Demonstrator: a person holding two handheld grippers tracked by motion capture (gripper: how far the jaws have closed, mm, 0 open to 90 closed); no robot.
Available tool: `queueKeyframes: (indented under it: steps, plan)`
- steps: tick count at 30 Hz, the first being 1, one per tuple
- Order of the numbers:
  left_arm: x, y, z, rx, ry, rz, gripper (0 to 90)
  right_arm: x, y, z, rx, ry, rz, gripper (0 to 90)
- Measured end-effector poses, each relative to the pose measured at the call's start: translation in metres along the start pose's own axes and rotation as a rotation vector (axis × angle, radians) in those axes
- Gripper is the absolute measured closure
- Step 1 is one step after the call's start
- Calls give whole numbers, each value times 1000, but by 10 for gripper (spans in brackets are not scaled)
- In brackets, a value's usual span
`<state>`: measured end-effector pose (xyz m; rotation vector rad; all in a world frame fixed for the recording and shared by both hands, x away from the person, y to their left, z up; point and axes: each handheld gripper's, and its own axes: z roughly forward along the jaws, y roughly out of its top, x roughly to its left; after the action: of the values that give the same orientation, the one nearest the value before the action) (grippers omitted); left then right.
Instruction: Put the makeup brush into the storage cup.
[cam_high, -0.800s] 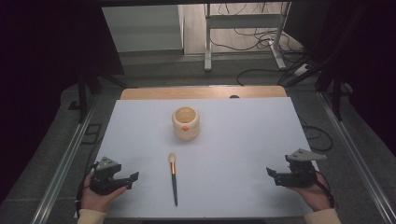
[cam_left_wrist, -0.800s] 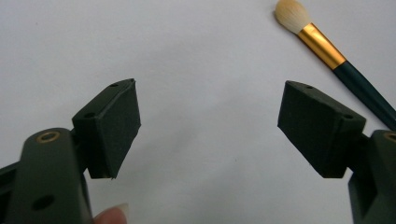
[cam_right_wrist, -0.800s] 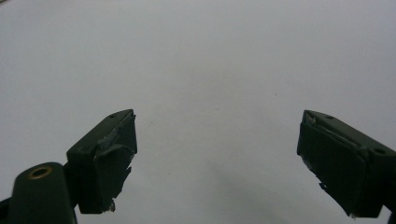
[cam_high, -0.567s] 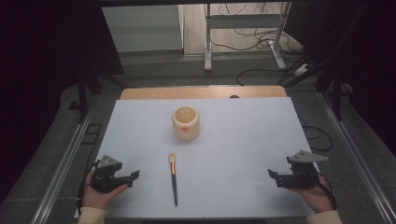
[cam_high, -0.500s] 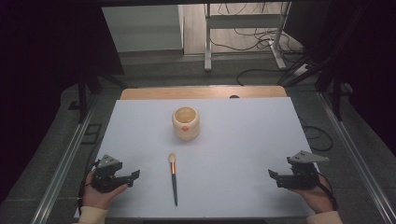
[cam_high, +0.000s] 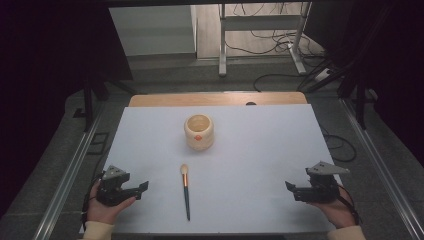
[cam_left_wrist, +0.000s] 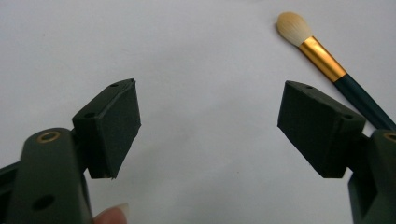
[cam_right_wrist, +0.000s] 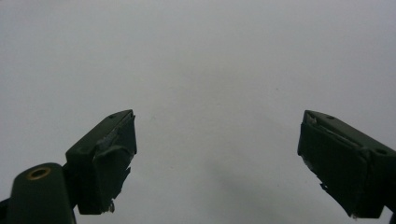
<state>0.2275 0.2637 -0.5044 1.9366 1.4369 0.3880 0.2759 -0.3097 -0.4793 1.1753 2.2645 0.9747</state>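
Your left gripper (cam_high: 142, 187) rests near-left, jaws apart, empty; your right gripper (cam_high: 290, 187) rests near-right, likewise agape; makeup brush (cam_high: 185, 190) lies between; wooden cup (cam_high: 199, 131) stands beyond.

No text, label, brand or number can be read on anything here.

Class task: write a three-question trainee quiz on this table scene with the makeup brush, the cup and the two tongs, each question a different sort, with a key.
1. True or false: the cream round cup lies tipped on its side.
2. Which tongs are nearer the dark-handled, gold-ferruled makeup brush? A. left tongs B. right tongs
3. Fill in: the brush's bristle tip points toward the ____.

Key: 1 false, it stands upright on the white table sheet; 2 A; 3 cup.
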Motion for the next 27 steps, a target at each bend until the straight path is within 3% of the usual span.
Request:
queueKeyframes:
  steps: [13, 27]
  plan:
    - [-7, 4, -2, -6, 15, 37, 211, -1, 0, -2, -12, 7, 5, 117]
    - [-26, 9, -11, -23, 13, 20, 210, -1, 1, -4, -29, 15, 7, 114]
